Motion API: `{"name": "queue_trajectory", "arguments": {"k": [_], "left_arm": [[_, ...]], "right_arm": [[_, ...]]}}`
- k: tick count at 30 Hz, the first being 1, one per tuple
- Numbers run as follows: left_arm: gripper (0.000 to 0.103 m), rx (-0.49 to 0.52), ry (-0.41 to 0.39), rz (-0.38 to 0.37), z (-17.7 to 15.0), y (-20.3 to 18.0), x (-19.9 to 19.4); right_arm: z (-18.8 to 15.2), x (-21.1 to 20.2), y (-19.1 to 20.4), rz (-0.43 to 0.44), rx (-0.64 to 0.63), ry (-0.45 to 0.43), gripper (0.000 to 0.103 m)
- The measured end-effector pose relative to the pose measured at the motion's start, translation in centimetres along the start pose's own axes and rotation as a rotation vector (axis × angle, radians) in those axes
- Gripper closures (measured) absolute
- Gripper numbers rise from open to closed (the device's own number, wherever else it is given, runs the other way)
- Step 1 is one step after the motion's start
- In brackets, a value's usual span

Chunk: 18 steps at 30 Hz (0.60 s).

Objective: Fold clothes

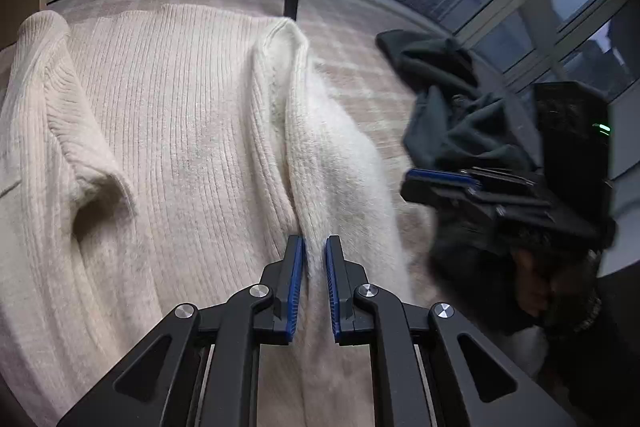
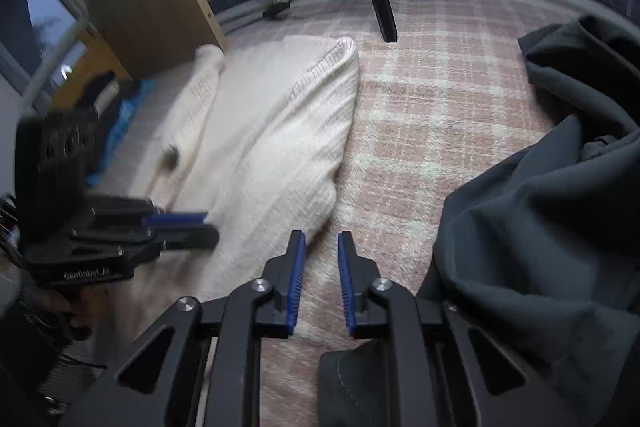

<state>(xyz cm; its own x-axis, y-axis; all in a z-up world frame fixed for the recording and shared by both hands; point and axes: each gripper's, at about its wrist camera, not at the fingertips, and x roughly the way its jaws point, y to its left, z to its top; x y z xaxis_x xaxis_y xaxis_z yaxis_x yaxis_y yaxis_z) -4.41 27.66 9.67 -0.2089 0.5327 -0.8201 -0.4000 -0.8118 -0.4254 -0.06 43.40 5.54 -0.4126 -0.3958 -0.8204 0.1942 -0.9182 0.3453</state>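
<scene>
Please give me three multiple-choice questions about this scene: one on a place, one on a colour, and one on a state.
1. Where does the dark garment lie?
A. On top of the sweater
B. On the carpet, apart from the sweater
C. Hanging on the tripod

2. What colour are the pads?
A. Red
B. White
C. Blue

3. How does the right gripper stand?
A. Jaws apart, nothing between them
B. Clamped on the dark garment
C. Clamped on the sweater

Answers:
1 B: a strip of plaid carpet shows between the two garments.
2 C: blue strips line the inner faces of the black fingers.
3 A: only carpet shows through the gap between the jaws.
</scene>
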Motion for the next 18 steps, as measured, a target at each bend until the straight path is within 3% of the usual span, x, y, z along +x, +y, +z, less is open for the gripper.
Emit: {"name": "queue_trajectory", "arguments": {"k": [3,5,7,10,18], "left_arm": [[0.093,0.041,-0.048,0.034,0.6,-1.0,-0.6],[0.081,0.087,-0.054,0.037,1.0,-1.8,-0.7],[0.077,0.129,-0.022,0.068,1.5,-2.4,0.2],[0.074,0.113,0.031,0.074,2.2,-2.1,1.4],[0.071,0.126,0.052,0.079,2.1,-1.6,1.5]], "right_arm": [[-0.3,0.0,0.0,0.036,0.026,0.000,0.086],[-0.5,-0.3,-0.3,0.048,0.040,-0.007,0.086],[-0.7,-0.6,-0.4,0.060,0.050,-0.014,0.086],[-1.0,-1.1,-0.3,0.066,0.047,-0.023,0.086],[-1.6,-1.7,-0.5,0.087,0.057,-0.035,0.086]]}}
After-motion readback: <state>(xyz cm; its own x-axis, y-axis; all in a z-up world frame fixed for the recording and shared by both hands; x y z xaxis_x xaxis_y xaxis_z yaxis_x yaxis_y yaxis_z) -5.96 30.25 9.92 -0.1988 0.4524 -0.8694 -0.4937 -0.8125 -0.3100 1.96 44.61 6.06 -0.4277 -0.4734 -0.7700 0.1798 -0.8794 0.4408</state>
